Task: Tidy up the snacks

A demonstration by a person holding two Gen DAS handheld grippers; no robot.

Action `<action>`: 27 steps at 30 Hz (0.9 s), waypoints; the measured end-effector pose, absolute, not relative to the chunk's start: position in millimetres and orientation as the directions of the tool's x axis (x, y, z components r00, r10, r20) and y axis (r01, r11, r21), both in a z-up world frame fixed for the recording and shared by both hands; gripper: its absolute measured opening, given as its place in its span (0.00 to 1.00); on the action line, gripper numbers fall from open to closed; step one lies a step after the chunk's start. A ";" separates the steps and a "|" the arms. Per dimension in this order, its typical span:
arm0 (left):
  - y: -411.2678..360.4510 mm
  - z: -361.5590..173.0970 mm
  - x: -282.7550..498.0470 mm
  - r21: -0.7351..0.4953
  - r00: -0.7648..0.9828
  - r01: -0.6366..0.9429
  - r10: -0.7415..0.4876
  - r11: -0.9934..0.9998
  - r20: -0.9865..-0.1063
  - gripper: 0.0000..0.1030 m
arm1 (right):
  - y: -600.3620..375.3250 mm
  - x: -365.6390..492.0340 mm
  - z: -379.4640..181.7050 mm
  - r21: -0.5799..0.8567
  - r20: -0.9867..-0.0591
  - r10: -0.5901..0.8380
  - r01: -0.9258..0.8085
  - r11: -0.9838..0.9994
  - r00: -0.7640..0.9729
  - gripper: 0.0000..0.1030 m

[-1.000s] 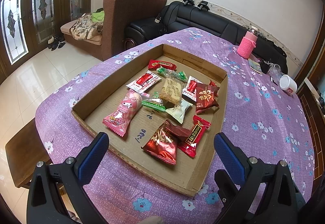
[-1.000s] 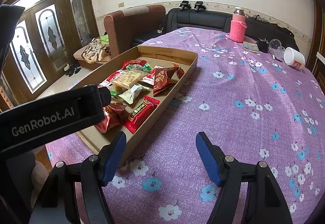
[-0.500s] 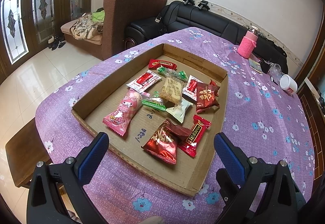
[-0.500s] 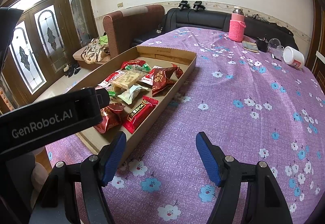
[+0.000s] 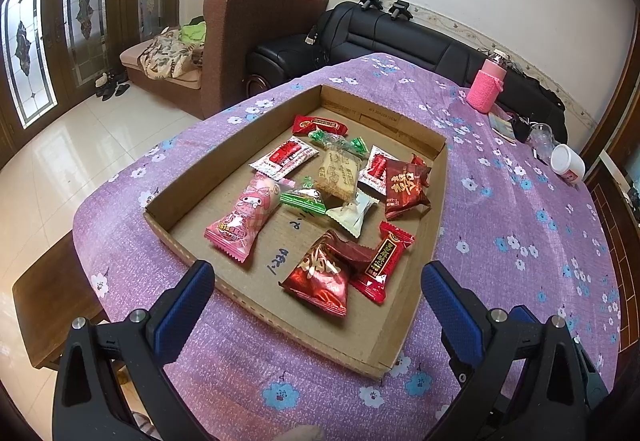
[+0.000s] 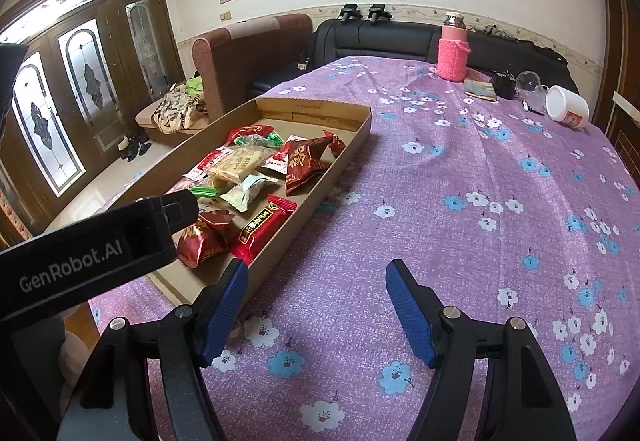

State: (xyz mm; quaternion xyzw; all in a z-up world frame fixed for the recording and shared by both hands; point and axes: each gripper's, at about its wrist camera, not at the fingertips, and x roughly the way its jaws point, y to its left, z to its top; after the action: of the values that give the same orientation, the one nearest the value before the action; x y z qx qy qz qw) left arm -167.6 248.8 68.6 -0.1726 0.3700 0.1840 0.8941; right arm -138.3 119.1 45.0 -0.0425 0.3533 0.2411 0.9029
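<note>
The desk (image 5: pixel 520 225), covered in a purple floral cloth, carries a shallow cardboard tray (image 5: pixel 434 217) near its left edge. All visible snacks lie inside this tray; none lies on the cloth outside it.

Contents, loosely scattered and partly overlapping:
- pink cartoon-print packet (image 5: pixel 244 215), near the left wall;
- two dark red foil bags, one at the front (image 5: pixel 320 279) and one toward the right wall (image 5: pixel 406 187);
- beige biscuit pack (image 5: pixel 338 175) at the centre;
- red bar wrapper with gold lettering (image 5: pixel 382 261), touching the front foil bag;
- smaller green, white and red-and-white sweets around the biscuit pack.

Status: the snacks are gathered in the tray but not grouped by kind or aligned. This layout fits either a collected set awaiting sorting or a finished gathering; the frames do not settle which.

Pose: the left tongs (image 5: pixel 318 295) hover above the tray's near edge, spread wide, gripping nothing. The right tongs (image 6: pixel 316 305) hover over bare cloth just right of the tray, likewise spread and empty.
</note>
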 end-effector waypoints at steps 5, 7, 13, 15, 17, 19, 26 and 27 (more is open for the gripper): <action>245.2 68.8 -171.4 -0.171 0.659 -0.455 0.201 0.874 -0.725 1.00 | 119.6 -142.5 47.3 0.088 -0.653 0.408 -0.471 0.878 0.639 0.76; 244.8 69.2 -172.6 -0.172 0.658 -0.455 0.199 0.874 -0.727 1.00 | 118.7 -143.7 48.2 0.087 -0.650 0.407 -0.470 0.879 0.642 0.77; 243.2 69.3 -175.3 -0.171 0.656 -0.455 0.199 0.874 -0.728 1.00 | 116.3 -147.0 50.8 0.084 -0.646 0.402 -0.464 0.882 0.648 0.77; 242.4 69.4 -177.6 -0.171 0.657 -0.453 0.198 0.875 -0.728 1.00 | 115.6 -148.2 51.6 0.082 -0.644 0.400 -0.461 0.884 0.652 0.77; 241.1 69.0 -179.6 -0.168 0.657 -0.450 0.198 0.877 -0.727 1.00 | 114.7 -149.1 52.7 0.081 -0.642 0.398 -0.458 0.885 0.656 0.77; 239.3 69.1 -181.8 -0.167 0.658 -0.448 0.197 0.878 -0.726 1.00 | 114.4 -150.8 53.4 0.079 -0.641 0.396 -0.457 0.886 0.658 0.77; 236.6 69.7 -187.5 -0.165 0.661 -0.441 0.195 0.882 -0.724 1.00 | 112.7 -154.5 54.7 0.074 -0.640 0.389 -0.451 0.890 0.663 0.78; 235.8 69.9 -188.4 -0.163 0.662 -0.440 0.196 0.883 -0.723 1.00 | 112.4 -154.6 54.6 0.073 -0.640 0.387 -0.449 0.890 0.663 0.78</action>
State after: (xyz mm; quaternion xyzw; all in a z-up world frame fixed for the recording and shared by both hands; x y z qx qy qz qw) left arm -188.4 235.8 69.9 -0.1644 0.3708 0.1774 0.8967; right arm -154.6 112.4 54.6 -0.0455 0.3401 0.2296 0.9108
